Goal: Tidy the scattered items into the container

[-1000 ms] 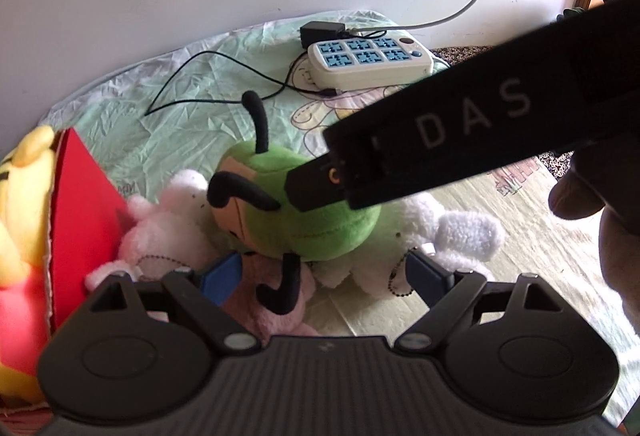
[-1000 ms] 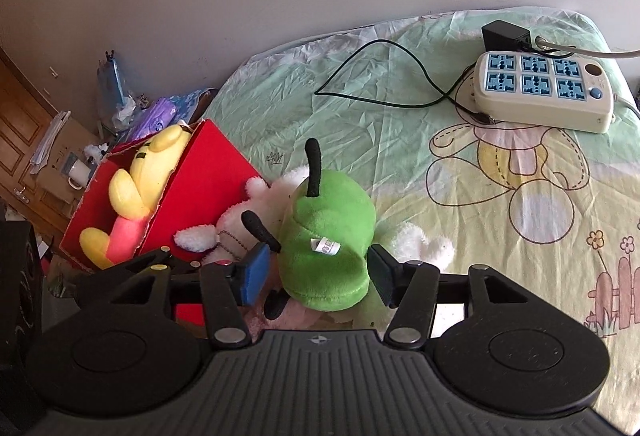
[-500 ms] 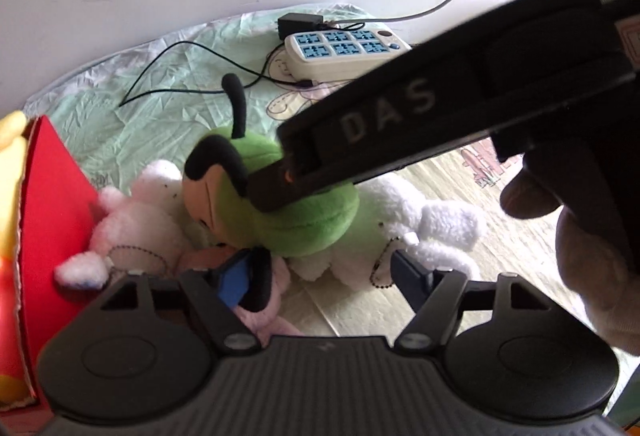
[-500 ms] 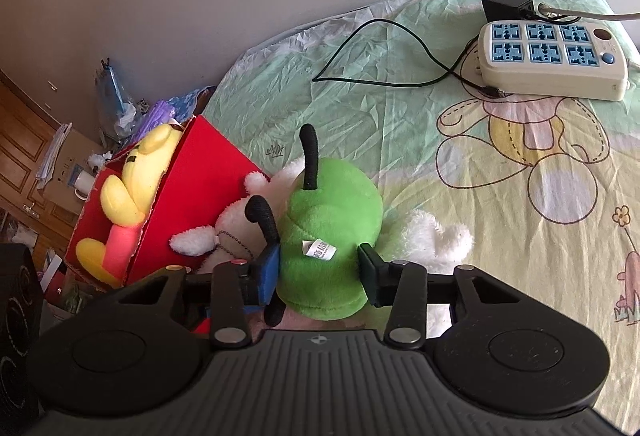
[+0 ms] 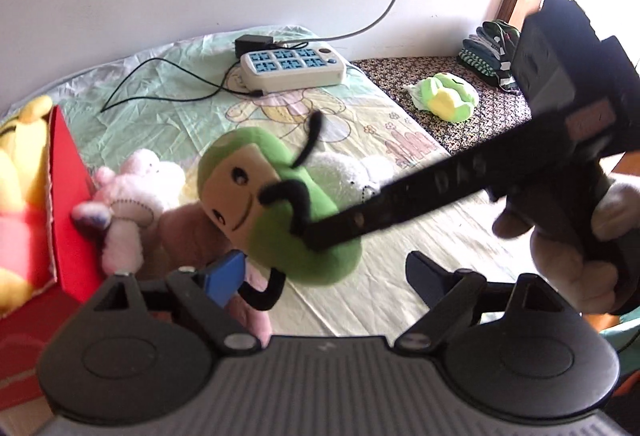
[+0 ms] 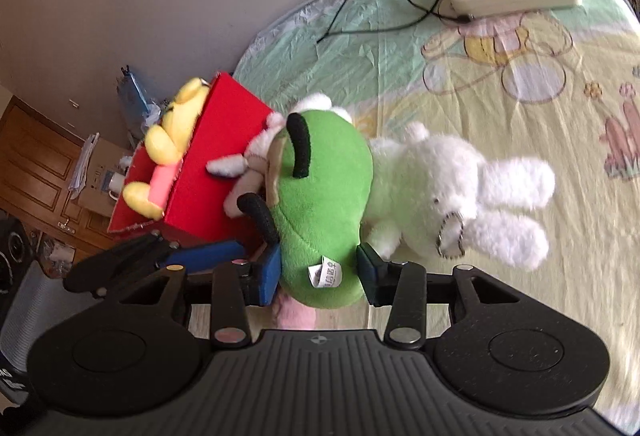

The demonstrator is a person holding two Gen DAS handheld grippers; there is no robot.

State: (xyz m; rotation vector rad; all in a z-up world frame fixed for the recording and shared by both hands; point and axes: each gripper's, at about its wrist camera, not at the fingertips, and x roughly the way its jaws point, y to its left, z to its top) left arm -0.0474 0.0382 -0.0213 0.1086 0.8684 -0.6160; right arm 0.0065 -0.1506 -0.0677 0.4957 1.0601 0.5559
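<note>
A green plush [image 6: 324, 188] with black antennae hangs tilted beside the red box [image 6: 216, 156], and my right gripper [image 6: 320, 272] is shut on its lower end, both blue pads pressing in. In the left wrist view the green plush [image 5: 272, 204] faces me, with the right gripper's black finger reaching it from the right. My left gripper [image 5: 324, 280] is open and its jaws are opening. One black leg of the plush hangs in the gap, unpressed. A yellow plush [image 6: 172, 128] lies in the box. A white plush [image 6: 460, 188] and a pink plush [image 5: 132, 192] lie on the sheet.
A power strip [image 5: 292, 66] with a black cable lies at the back of the cartoon-print sheet [image 6: 520, 96]. A small green frog plush [image 5: 444, 100] and folded clothes [image 5: 492, 48] sit on patterned cloth at the right. The wall runs behind, and a wooden cabinet [image 6: 36, 172] stands left of the box.
My right gripper closed on the green plush and tipped it up, so its face now shows in the left view. My left gripper drew back and its jaws narrowed, then widened.
</note>
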